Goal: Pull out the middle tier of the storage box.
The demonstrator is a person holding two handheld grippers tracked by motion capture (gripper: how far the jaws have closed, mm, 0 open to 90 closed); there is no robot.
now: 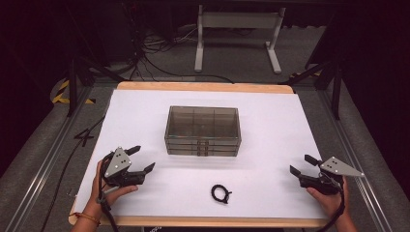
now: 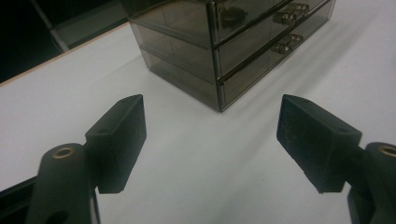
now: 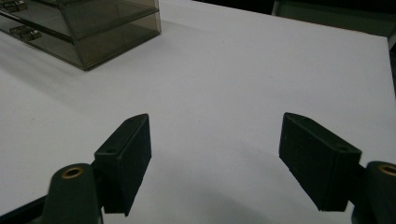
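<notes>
A smoky, see-through drawer box (image 1: pixel 203 130) stands ahead of the left gripper (image 1: pixel 143 158), and a black loop (image 1: pixel 220 194) lies to its right. Both the left and the right gripper (image 1: pixel 303 165) are held spread and empty over the white table (image 1: pixel 270 121), beyond which dark floor (image 1: pixel 232 60) is seen.

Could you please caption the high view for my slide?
Two open hand-held grippers, left and right, flank a smoky drawer box and black loop.

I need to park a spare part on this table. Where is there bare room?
Bare white sheet lies behind the smoky clear plastic drawer box, and left and right of it. Tighter is the near strip, where the small black looped strap lies between both gripper-holding hands.
</notes>
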